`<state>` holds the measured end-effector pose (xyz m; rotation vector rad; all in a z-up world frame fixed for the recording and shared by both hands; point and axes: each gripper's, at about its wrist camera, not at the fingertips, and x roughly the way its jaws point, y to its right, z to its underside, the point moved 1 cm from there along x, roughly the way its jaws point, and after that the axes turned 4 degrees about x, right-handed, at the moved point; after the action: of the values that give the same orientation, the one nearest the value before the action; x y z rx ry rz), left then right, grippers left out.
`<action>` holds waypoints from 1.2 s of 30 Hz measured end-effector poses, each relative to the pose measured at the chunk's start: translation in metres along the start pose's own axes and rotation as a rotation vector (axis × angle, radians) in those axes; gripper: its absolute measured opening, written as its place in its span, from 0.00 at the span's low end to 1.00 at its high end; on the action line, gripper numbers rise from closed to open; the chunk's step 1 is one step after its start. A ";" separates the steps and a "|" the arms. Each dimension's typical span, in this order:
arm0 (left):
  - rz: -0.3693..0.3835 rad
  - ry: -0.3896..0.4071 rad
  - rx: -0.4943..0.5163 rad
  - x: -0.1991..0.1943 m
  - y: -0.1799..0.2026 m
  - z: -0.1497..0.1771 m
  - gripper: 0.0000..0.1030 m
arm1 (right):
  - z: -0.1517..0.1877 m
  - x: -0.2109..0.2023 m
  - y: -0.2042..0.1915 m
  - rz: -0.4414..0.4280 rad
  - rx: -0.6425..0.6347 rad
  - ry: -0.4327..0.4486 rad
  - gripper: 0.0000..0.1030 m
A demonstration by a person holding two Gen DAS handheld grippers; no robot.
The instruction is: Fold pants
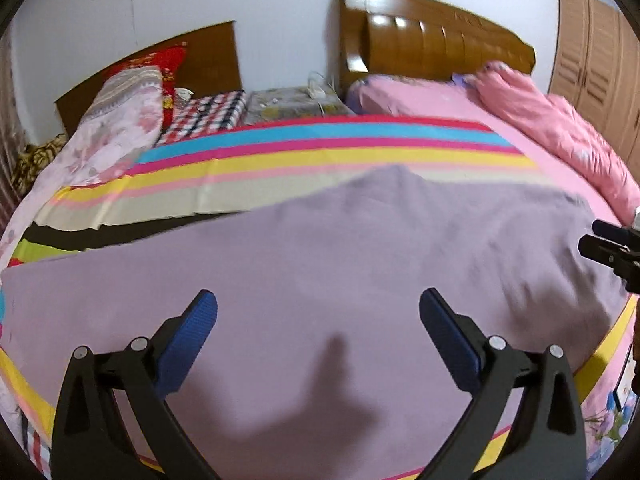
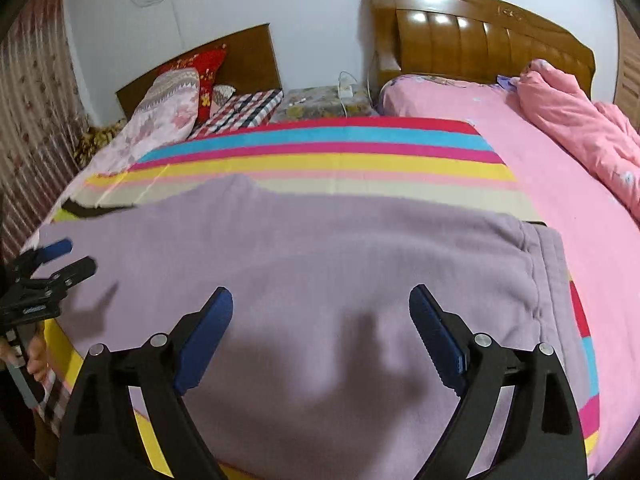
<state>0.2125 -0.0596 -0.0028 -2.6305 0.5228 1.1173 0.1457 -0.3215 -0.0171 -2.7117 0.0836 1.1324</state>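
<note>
Lilac fleece pants (image 1: pixel 320 264) lie spread flat on a striped sheet on the bed; in the right wrist view the pants (image 2: pixel 320 248) show their waistband at the right end. My left gripper (image 1: pixel 318 312) is open and empty, hovering over the pants near the leg side. My right gripper (image 2: pixel 320 308) is open and empty over the waist part. The right gripper's tip shows at the right edge of the left wrist view (image 1: pixel 612 250). The left gripper shows at the left edge of the right wrist view (image 2: pixel 60 258), above the leg end.
The striped sheet (image 2: pixel 320 160) covers a pink bed (image 2: pixel 560 208) with a pink quilt (image 2: pixel 592 128) at the far right. A wooden headboard (image 2: pixel 480 36), pillows (image 2: pixel 168 116), a bedside stand (image 2: pixel 320 104) and a wardrobe (image 1: pixel 592 56) lie beyond.
</note>
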 end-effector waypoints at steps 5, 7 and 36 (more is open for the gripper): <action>-0.045 -0.132 0.022 0.033 0.006 0.023 0.98 | 0.027 0.006 0.016 0.052 -0.031 -0.037 0.84; 0.004 -0.116 -0.057 0.042 -0.012 0.036 0.98 | 0.042 0.021 0.029 0.108 -0.034 -0.093 0.85; 0.043 0.000 -0.124 -0.020 -0.063 0.057 0.98 | 0.030 -0.008 -0.019 0.254 -0.038 -0.004 0.88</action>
<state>0.1883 0.0224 -0.0221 -2.7366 0.5290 1.1984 0.1215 -0.2970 -0.0290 -2.7914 0.4217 1.2147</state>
